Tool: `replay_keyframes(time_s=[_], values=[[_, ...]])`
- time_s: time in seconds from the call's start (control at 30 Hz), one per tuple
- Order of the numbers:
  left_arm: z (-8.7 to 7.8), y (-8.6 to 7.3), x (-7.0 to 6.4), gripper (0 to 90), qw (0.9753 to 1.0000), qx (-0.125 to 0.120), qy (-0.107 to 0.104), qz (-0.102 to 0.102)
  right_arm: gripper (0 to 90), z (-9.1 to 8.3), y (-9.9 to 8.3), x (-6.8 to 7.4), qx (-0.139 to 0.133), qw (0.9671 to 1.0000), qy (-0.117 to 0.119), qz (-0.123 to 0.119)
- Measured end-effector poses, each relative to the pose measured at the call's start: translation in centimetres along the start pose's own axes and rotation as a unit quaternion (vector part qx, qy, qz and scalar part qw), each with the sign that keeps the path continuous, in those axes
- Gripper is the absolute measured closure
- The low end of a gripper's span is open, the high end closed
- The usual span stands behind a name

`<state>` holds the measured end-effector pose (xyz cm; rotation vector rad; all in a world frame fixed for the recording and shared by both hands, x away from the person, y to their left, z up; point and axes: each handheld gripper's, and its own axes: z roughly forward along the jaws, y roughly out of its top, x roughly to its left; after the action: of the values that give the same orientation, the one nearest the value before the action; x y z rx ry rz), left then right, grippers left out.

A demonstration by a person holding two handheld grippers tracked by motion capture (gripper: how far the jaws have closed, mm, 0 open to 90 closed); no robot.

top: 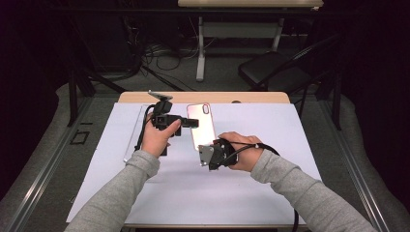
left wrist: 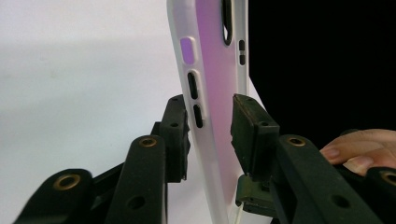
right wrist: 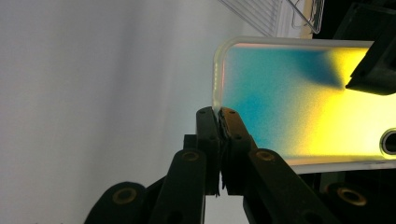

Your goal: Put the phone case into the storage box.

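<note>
A translucent phone case (top: 202, 123) with a pinkish iridescent sheen is held above the white table cover between both grippers. My left gripper (top: 192, 121) comes from the left, and its jaws close across the case (left wrist: 210, 70) just below the side button cut-outs. In the left gripper view that gripper (left wrist: 210, 130) has a pad pressed on each face. My right gripper (top: 207, 151) grips the case's near end. In the right gripper view the jaws (right wrist: 219, 121) are pinched on a corner rim of the case (right wrist: 299, 102), which looks blue and yellow there.
A clear plastic tray (top: 133, 140) lies flat at the left of the white sheet (top: 193, 193); its corner (right wrist: 280, 11) shows beyond the case. A black chair (top: 270, 70) and another table's legs stand on the floor behind.
</note>
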<state>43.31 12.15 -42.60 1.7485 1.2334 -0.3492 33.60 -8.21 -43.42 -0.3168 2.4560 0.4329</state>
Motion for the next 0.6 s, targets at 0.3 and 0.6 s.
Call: replay_keyframes(time_s=[0.3,0.6], values=[[-0.03,-0.01,-0.04,74.5,1.0,-0.004,0.006,-0.001,88.1,0.01,0.02,0.02,0.0,1.0,0.0,0.0],[0.01,0.01,0.08,76.0,0.9999,-0.005,0.008,-0.01,88.0,0.03,0.04,0.03,-0.002,1.0,0.0,-0.001]])
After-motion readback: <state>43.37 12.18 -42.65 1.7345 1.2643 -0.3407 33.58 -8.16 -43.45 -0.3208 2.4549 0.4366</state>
